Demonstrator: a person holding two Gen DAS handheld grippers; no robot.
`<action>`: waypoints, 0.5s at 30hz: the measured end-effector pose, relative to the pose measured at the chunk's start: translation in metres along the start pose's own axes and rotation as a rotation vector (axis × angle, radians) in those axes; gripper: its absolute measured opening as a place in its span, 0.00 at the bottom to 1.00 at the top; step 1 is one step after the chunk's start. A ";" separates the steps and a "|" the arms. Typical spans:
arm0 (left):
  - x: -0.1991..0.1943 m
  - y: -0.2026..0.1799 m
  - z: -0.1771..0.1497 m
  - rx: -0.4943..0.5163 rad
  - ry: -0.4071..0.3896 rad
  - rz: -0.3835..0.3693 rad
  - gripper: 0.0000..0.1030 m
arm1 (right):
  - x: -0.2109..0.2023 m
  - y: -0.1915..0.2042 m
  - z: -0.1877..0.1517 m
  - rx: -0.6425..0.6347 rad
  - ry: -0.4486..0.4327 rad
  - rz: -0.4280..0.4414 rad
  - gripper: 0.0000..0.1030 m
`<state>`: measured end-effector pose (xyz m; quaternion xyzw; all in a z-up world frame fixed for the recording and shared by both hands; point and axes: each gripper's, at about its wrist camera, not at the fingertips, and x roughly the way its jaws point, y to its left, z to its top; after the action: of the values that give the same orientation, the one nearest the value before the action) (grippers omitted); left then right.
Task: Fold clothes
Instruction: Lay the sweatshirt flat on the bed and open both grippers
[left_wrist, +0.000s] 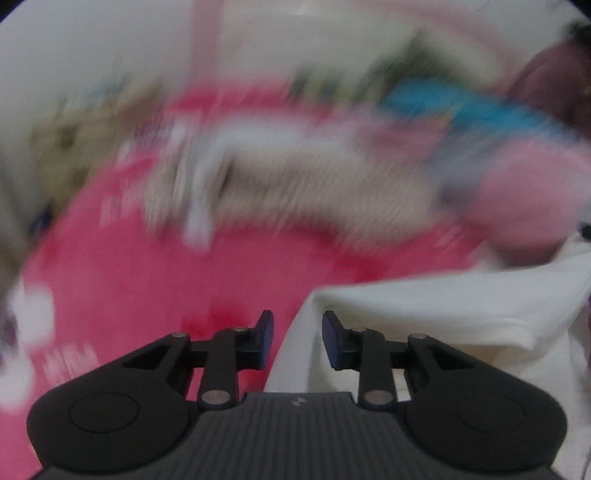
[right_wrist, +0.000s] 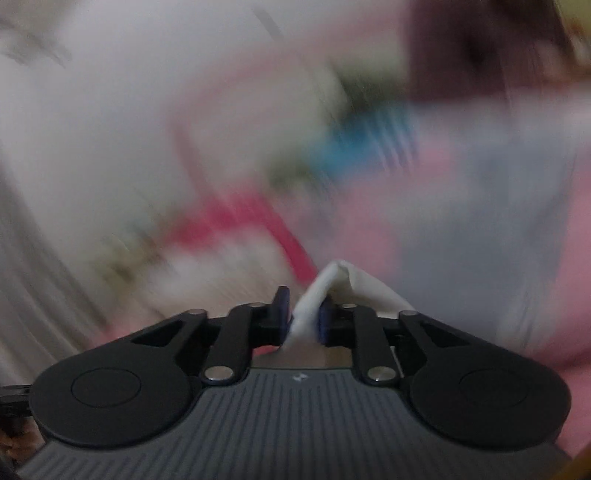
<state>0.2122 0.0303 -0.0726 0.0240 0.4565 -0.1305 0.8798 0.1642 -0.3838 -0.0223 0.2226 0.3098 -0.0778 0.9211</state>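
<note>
While both views smear badly, we can read our left tool (left_wrist: 297, 339) standing partly open with nothing between its pads, the cream garment (left_wrist: 424, 314) lying just beside it on pink bedding (left_wrist: 147, 288). Our right tool (right_wrist: 303, 317) has a soft, matte fold of that cream cloth (right_wrist: 332, 288) between narrow jaws; whether it is pinched or slipping free, we cannot tell. Beyond lies a blurred heap of clothes (left_wrist: 314, 177).
</note>
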 end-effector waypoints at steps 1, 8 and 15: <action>0.015 0.007 -0.007 -0.028 0.034 0.006 0.28 | 0.029 -0.008 -0.007 0.000 0.089 -0.071 0.20; -0.027 0.037 -0.028 -0.113 -0.015 -0.079 0.40 | 0.011 -0.024 -0.042 -0.036 0.092 -0.026 0.27; -0.120 -0.011 -0.081 0.158 0.071 -0.188 0.50 | -0.108 -0.022 -0.058 -0.268 0.028 0.110 0.59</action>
<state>0.0785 0.0579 -0.0216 0.0552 0.4757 -0.2469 0.8424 0.0413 -0.3764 -0.0060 0.1153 0.3178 0.0179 0.9410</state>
